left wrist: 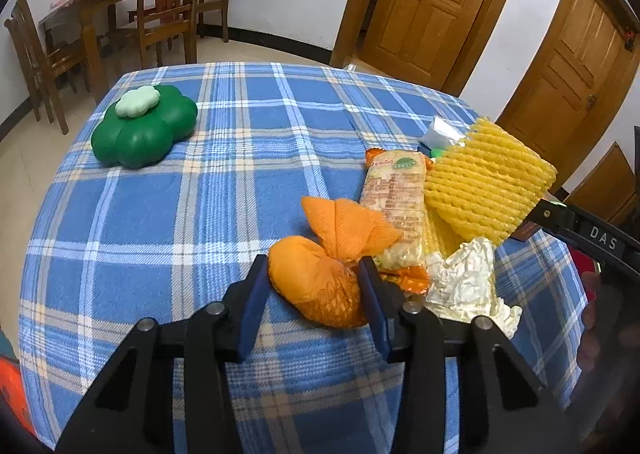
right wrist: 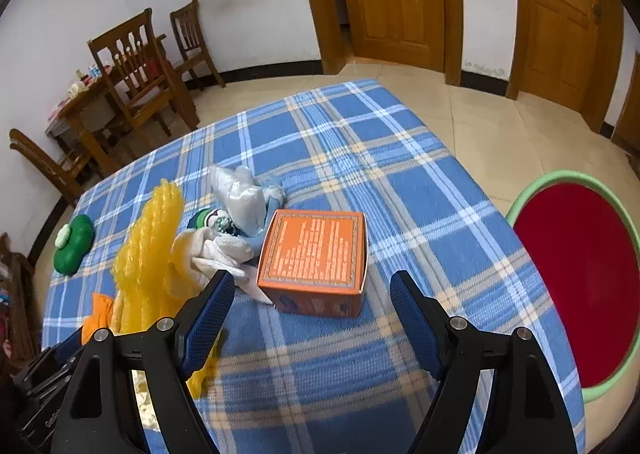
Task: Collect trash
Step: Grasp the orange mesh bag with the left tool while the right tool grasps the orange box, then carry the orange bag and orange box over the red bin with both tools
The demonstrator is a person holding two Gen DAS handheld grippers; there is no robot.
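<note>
The left gripper (left wrist: 314, 286) sits low over the plaid-covered surface (left wrist: 160, 214) with its jaws partly open on either side of a crumpled orange mesh net (left wrist: 320, 286). The pads look to be at or just beside the bundle, but whether they actually press it I cannot tell. The rest of the trash lies just beyond and to the right of this gripper: a printed snack wrapper (left wrist: 396, 198), a yellow foam fruit net (left wrist: 488, 182) and crumpled white paper (left wrist: 464, 278), heaped together, probably so they can be taken one by one.

The right gripper (right wrist: 312, 318) hovers wide open and holds nothing, aimed at an orange carton (right wrist: 316, 258) just ahead between its fingers. A red basin with a green rim (right wrist: 580, 274) waits off to its right, likely as the bin. A green clover-shaped container (left wrist: 144, 126) stands well apart, far left.
</note>
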